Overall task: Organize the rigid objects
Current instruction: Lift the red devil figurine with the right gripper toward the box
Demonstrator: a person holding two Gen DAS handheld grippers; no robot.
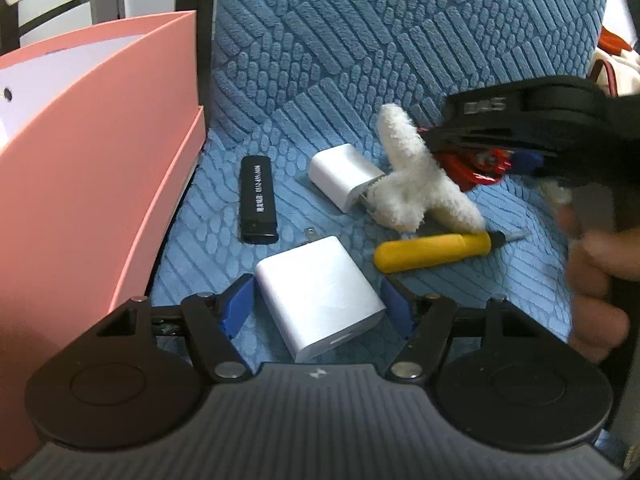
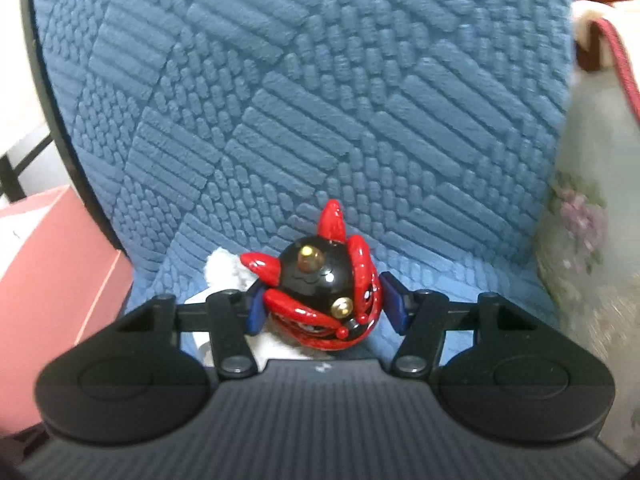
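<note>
My left gripper (image 1: 318, 306) is open, its blue pads on either side of a white charger block (image 1: 320, 300) lying on the blue cushion; I cannot tell if they touch it. A second white charger (image 1: 344, 176), a black stick-shaped device (image 1: 258, 200), a yellow-handled screwdriver (image 1: 434, 251) and a white plush piece (image 1: 416, 184) lie beyond. My right gripper (image 2: 326, 304) is shut on a red and black figurine (image 2: 324, 292), held above the seat; it shows at the right of the left wrist view (image 1: 520, 148).
A pink box (image 1: 92, 168) stands open at the left, against the seat; its corner shows in the right wrist view (image 2: 52, 280). The blue textured chair back (image 2: 300, 100) rises behind. A floral fabric (image 2: 592, 240) lies to the right.
</note>
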